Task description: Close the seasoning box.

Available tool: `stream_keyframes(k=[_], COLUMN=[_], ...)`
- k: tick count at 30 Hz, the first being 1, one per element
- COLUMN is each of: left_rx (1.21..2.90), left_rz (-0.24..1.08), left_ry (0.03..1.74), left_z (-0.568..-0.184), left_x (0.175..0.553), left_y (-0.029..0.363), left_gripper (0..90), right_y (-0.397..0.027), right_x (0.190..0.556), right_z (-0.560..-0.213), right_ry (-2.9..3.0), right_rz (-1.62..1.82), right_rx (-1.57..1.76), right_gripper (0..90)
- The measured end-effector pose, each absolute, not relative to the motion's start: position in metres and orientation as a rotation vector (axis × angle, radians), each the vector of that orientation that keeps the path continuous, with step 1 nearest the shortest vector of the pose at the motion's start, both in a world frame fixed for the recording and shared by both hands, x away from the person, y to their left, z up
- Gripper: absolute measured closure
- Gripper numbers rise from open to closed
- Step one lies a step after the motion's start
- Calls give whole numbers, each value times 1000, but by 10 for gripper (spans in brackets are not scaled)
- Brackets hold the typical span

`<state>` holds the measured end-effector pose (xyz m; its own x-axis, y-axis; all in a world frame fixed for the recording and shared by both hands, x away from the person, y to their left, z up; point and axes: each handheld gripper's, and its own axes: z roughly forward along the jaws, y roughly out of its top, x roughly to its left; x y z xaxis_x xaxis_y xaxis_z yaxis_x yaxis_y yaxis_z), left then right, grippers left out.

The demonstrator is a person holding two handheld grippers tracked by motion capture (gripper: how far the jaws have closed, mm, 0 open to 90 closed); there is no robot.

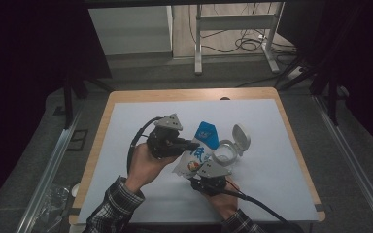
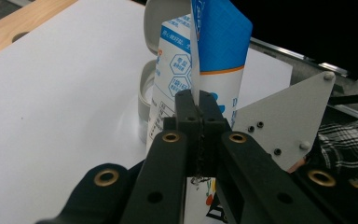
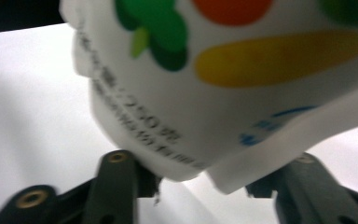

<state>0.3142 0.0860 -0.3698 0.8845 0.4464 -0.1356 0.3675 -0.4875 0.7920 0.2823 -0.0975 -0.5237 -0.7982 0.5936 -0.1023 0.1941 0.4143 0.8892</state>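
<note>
You've got the snack pouch [image 1: 200,151] held up off the bench [image 1: 272,155] between both tools. Your left hand-held gripper [image 2: 198,112] is pinched tight on the pouch's side seam, and your right hand-held gripper [image 3: 205,179] has its jaws spread around the bottom corner — can't tell if it's really biting. The open flip-lid jar [image 1: 225,152] sits just beside the pouch. My worry: if that thin seam slips out, the pouch swings and knocks the jar over — or spills past its mouth.
</note>
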Motion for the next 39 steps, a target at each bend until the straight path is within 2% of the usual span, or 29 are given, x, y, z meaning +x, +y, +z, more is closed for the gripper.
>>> stream_keyframes(k=[8, 39], left_rx=[2199, 2368], left_rz=[130, 85], left_ry=[572, 542], left_z=[-368, -364], left_x=[323, 350], left_y=[78, 38], left_gripper=[900, 900], right_y=[-100, -109], right_x=[283, 284], right_z=[-525, -531], right_ry=[2327, 2356], right_rz=[1380, 1540], right_rx=[735, 970], right_gripper=[654, 638])
